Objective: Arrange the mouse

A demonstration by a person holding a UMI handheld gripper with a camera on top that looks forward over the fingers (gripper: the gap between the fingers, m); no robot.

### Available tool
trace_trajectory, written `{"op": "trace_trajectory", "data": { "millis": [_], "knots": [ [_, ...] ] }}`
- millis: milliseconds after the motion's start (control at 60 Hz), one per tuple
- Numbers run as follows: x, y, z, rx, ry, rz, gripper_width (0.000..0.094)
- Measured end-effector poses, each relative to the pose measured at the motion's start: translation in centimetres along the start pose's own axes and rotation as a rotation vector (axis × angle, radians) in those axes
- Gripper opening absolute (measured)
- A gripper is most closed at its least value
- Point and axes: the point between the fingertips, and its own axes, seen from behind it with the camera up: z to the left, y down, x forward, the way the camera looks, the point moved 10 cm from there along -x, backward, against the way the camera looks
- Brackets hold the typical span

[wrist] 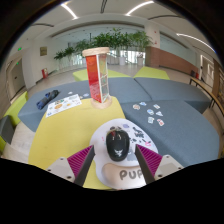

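Item one, the mouse [118, 143] — black, with what we take for a reddish mark near its middle — lies on a white round mat [112, 168] that carries dark lettering at its near edge. The mat rests on the table [185, 125], whose top is split into yellow and grey-blue fields. Item two, the gripper [116, 163]: its two fingers reach forward on either side of the mouse, the pink pads [152, 161] facing inward, and the mouse sits between them toward their tips. We read the fingers as spread fairly wide; a gap shows at the right-hand side, and at the left we cannot tell whether the pad touches, so we do not count it as a grip. The relation that matters — the mouse's long axis runs nearly straight away from us, in line with the fingers, so its two long flanks face the two pads and a closing would meet it across its narrow width. Further items, none touching the mouse: a tall red-and-white box [96, 75] standing upright well beyond the fingers, a scatter of small white cards [150, 112] off to the right on the grey part, a printed sheet [65, 103] to the left and a dark object [47, 98] just past it. In our judgement the arranging is not yet finished; the mouse rests on its own support.
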Motion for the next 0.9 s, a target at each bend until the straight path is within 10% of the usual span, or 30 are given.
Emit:
{"op": "trace_trajectory", "data": {
  "millis": [533, 900],
  "knots": [
    [-19.6, 4.5, 10.4, -0.017, -0.047, -0.140, 0.0841],
    [-17.5, 6.5, 12.8, -0.096, -0.045, -0.117, 0.0842]
  ]
}}
